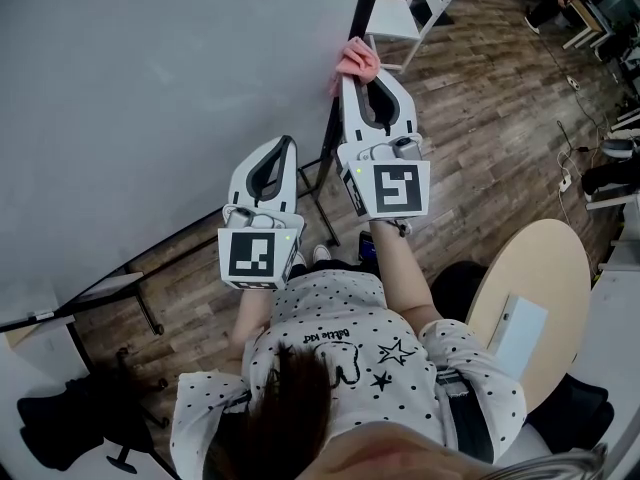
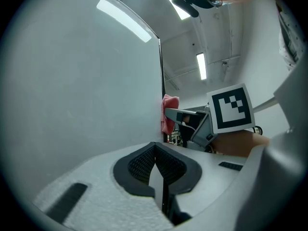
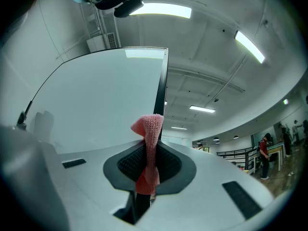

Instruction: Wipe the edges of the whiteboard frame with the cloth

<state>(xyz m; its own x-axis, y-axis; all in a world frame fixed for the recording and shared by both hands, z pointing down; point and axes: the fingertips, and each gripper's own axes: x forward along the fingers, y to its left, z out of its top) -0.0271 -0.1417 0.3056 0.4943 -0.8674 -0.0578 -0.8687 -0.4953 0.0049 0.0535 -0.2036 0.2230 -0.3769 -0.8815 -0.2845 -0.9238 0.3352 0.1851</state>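
Note:
A pink cloth (image 1: 357, 60) is pinched in my right gripper (image 1: 352, 80), which is shut on it and holds it against the whiteboard's dark right frame edge (image 1: 345, 78). In the right gripper view the cloth (image 3: 150, 148) stands up between the shut jaws, right in front of the frame edge (image 3: 160, 90). My left gripper (image 1: 287, 143) is shut with nothing in it, held lower in front of the white board face (image 1: 150, 98). The left gripper view shows the cloth (image 2: 169, 112) and the right gripper (image 2: 168, 113) at the frame edge (image 2: 161, 76).
The whiteboard stand's black legs (image 1: 318, 203) reach the wood floor below the grippers. A white chair (image 1: 412, 13) stands beyond the frame. A round beige table (image 1: 545, 288) is at the right, a black office chair base (image 1: 70, 428) at the lower left.

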